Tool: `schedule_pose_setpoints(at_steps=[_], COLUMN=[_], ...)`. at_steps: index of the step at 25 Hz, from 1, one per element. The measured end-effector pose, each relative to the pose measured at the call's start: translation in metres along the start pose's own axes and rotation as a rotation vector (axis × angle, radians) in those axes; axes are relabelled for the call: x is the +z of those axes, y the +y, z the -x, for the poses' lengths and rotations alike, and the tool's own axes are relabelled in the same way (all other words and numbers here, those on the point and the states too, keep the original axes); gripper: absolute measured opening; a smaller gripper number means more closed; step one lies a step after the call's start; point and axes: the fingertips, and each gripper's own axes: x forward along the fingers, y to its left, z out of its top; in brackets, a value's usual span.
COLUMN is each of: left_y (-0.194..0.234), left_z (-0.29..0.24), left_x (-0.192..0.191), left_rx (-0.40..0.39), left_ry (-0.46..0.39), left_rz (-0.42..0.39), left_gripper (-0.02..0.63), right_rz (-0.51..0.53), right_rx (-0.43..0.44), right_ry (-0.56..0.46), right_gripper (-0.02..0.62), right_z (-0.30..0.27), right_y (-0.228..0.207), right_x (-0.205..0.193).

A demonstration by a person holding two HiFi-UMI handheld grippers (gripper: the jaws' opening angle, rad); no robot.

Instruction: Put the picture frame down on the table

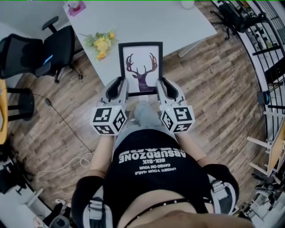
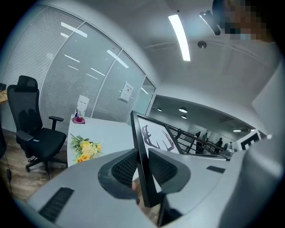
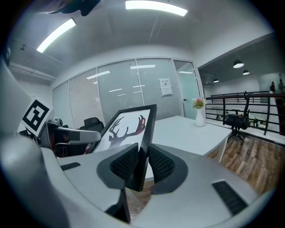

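Note:
A black picture frame (image 1: 140,67) with a deer-head print hangs in the air over the near edge of the white table (image 1: 147,22). My left gripper (image 1: 120,87) is shut on its left side rail, and my right gripper (image 1: 162,87) is shut on its right rail. In the left gripper view the frame (image 2: 143,160) stands edge-on between the ribbed pads (image 2: 125,167). The right gripper view shows the frame (image 3: 141,142) tilted, its print facing left, clamped between the pads (image 3: 160,163). The frame's lower edge sits off the table, near my knees.
A bunch of yellow flowers (image 1: 101,43) lies on the table to the left of the frame. A pink item (image 1: 74,6) sits at the far left corner and a white vase (image 3: 199,115) at another corner. Black office chairs (image 1: 31,53) stand to the left on the wooden floor.

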Motion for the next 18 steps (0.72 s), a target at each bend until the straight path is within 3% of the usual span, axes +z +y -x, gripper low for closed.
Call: schedule_pose_setpoints(at_steps=[18], left_y=[0.037], left_z=[-0.097], left_x=[0.027], left_rx=[0.042], left_ry=[0.026], left_rz=[0.045], left_gripper=[0.091], right_rz=[-0.006], right_rx=[0.040], right_ry=[0.047], right_gripper=[0.084], right_z=[-0.098], right_y=[-0.052], right_x=[0.028])
